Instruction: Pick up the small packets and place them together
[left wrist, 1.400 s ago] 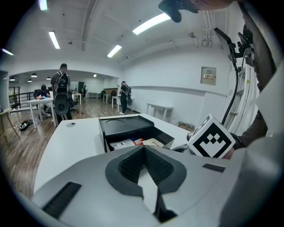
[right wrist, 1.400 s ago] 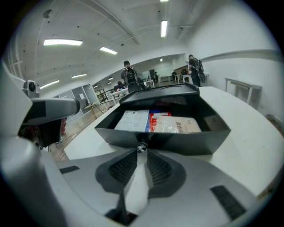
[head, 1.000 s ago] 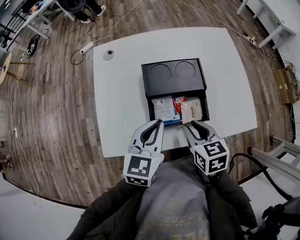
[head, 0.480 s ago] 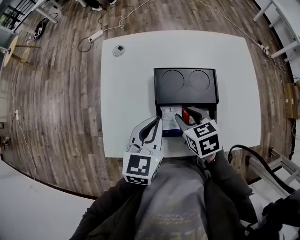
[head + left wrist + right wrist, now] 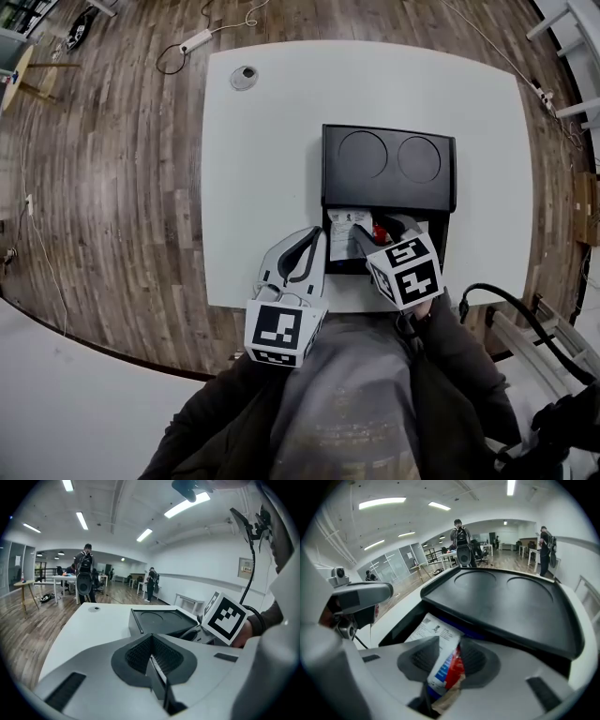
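Step in hand: probably the first pick, reaching into the open compartment [image 5: 433,246] at the 6 o'clock side of the black box [image 5: 388,159]; no packet lifted out yet, as far as can be judged.
Next move: likely closing on one packet only, then lifting it straight up over the compartment wall; needs care not to pinch the neighbouring packets too.
Left gripper [image 5: 315,236]: at 9 o'clock from the box compartment, over the white table [image 5: 262,169] near its 6 o'clock edge; jaws pressed together, nothing between them, touching no packet.
White packet [image 5: 345,225]: flat in the compartment, at its 9 o'clock end, printed side up; partly under the right gripper's left jaw.
Red-and-blue packet [image 5: 449,666]: in the same compartment, just at 3 o'clock from the white one, standing up between the right gripper's jaws; something brownish below it, not clear enough to name.
Right gripper [image 5: 377,232]: pointing steeply down into the compartment; jaws well apart and just been opening, the red-and-blue packet in the gap; pads apparently not pressing on it, so no grip yet.
Box lid: two round recesses, at 12 o'clock from the packets, empty.
Risk: thin packets lying close, easy to take two at once or to crumple one.
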### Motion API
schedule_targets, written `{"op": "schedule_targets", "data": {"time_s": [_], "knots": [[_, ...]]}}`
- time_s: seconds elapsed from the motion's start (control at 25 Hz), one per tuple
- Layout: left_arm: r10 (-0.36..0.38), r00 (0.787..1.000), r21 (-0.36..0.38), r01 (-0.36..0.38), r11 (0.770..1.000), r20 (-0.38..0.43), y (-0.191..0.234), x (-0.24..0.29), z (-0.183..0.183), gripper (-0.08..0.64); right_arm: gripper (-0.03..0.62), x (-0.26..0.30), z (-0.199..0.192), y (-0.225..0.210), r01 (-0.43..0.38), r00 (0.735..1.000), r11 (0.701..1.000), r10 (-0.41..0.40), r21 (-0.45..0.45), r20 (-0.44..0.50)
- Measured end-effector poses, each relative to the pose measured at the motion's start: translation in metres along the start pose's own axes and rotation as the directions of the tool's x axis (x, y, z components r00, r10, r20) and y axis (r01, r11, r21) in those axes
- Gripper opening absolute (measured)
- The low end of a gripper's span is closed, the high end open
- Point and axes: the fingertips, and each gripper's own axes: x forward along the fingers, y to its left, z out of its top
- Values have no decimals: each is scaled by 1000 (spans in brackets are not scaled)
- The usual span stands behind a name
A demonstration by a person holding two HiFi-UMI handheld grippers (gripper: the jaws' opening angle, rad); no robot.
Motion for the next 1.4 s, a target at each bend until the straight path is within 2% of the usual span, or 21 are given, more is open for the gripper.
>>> {"op": "schedule_targets", "data": {"time_s": [0.08,0.12,0.4,0.72,1.04,1.16,1.4], "knots": [[-1,1000,-2,1,1000,2,1,-1,0,2,14,-1,1,-1,20,1000,999,-20,-26,11],[-3,1000,-1,3,1000,4,1,-2,0,2,8,-2,1,-1,27,999,999,-26,-38,20],[-17,999,17,16,1000,28,-4,-14,2,2,5,-25,12,20,44,992,995,-32,-93,120],[-33,998,48,31,998,58,-17,-30,7,2,5,-62,32,34,45,972,996,-25,-81,235],[0,997,59,-5,998,82,-13,-22,27,2,5,-88,91,10,19,938,999,0,-50,347],[23,997,49,-27,998,68,-6,-15,31,2,5,-84,112,-7,7,933,1000,2,-23,359],[52,998,19,-52,998,21,10,-2,22,2,6,-51,125,-42,24,951,999,-34,34,308]]}}
